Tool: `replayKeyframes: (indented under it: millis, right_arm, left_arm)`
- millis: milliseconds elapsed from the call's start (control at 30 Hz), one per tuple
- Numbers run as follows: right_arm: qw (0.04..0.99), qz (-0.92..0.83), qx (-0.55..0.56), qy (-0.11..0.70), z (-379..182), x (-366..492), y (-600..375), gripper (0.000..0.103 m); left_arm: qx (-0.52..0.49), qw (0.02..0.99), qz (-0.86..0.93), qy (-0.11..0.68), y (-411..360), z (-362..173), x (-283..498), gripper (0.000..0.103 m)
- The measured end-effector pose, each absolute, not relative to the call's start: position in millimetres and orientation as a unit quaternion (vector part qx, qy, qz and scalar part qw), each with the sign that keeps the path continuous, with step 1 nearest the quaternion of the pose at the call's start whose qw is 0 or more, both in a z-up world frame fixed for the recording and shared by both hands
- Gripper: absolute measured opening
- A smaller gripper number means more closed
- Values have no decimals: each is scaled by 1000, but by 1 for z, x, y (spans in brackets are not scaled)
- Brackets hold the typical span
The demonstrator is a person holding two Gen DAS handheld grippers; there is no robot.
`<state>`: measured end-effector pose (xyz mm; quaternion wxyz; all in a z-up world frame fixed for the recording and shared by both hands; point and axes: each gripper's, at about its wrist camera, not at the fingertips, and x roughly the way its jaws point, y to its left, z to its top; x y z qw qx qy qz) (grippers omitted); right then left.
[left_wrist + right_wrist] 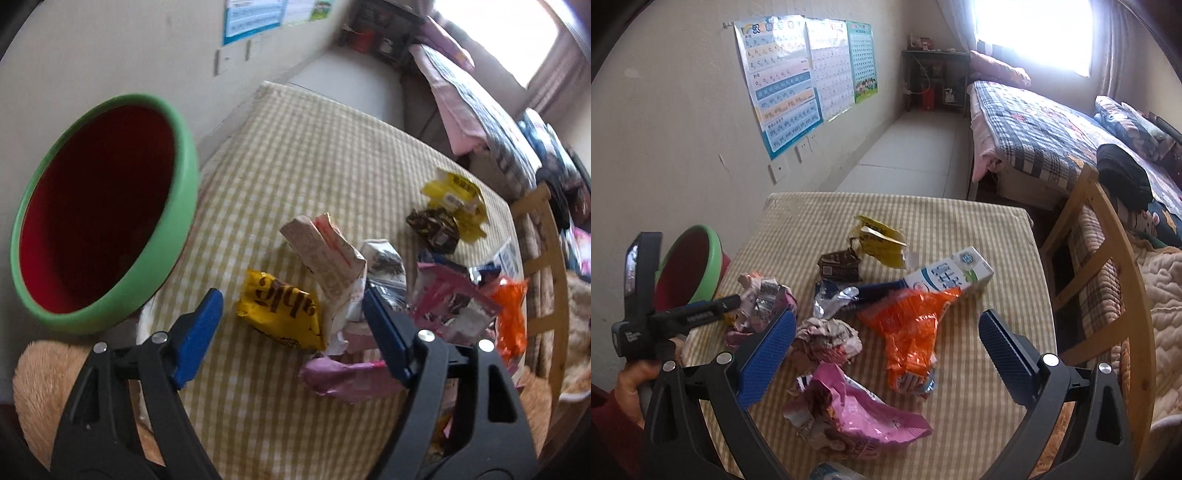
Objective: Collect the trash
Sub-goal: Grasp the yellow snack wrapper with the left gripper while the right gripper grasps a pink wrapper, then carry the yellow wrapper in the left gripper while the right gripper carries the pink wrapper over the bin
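My left claw (293,314) hangs released over the table (295,147), its ribbed blue pads (199,332) apart with a crinkled yellow wrapper (282,314) lying between them, untouched as far as I can see. No earlier frame applies here, so only the present stance is stated. Just right of the wrapper lies a creased beige carton (325,254), leaning on crumpled silver foil (384,262); a smooth purple pouch (347,376) sits lower centre beside the right pad. The cloth is a soft yellow-and-white check. At left of the frame stands a round bin (110,214), green rim, dark red inside, its mouth tilted toward the lens. My right claw (886,343) is also released, pads wide, above a glossy orange wrapper (916,332). A crumpled paper ball (827,339) lies beside its left pad, a pink foil bag (849,410) below centre, and a rigid white-and-blue milk carton (953,277) on its side at centre right. A wooden slatted chair (1108,295) crowds the table's right edge; a bed (1034,125) with a plaid quilt fills the upper right.
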<state>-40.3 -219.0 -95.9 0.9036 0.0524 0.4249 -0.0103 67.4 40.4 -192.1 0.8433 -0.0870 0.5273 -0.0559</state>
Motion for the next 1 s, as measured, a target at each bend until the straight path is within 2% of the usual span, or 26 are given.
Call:
replayKeyframes:
  millis: [267, 500, 567, 633, 667, 800, 1000]
  right_arm:
    - [899, -5, 51, 434, -102, -43, -219, 96]
    - [900, 2, 47, 433, -101, -44, -212, 96]
    - [900, 4, 46, 433, -100, -45, -210, 96]
    - [901, 10, 46, 432, -99, -45, -208, 96]
    - [901, 15, 47, 432, -98, -45, -207, 96]
    - [898, 48, 51, 434, -98, -41, -199, 95]
    - [876, 114, 90, 459, -111, -12, -187, 78]
  left_arm:
    - [-139, 836, -28, 530, 57, -194, 60, 75]
    - [-143, 798, -3, 586, 52, -226, 81, 76]
    - [-142, 800, 2, 582, 51, -229, 80, 70]
    - [-144, 804, -6, 577, 52, -226, 76, 36]
    - [-148, 803, -7, 577, 53, -225, 73, 32]
    - [-159, 813, -20, 560, 63, -214, 61, 30]
    - [-108, 843, -31, 526, 62, -186, 36, 30]
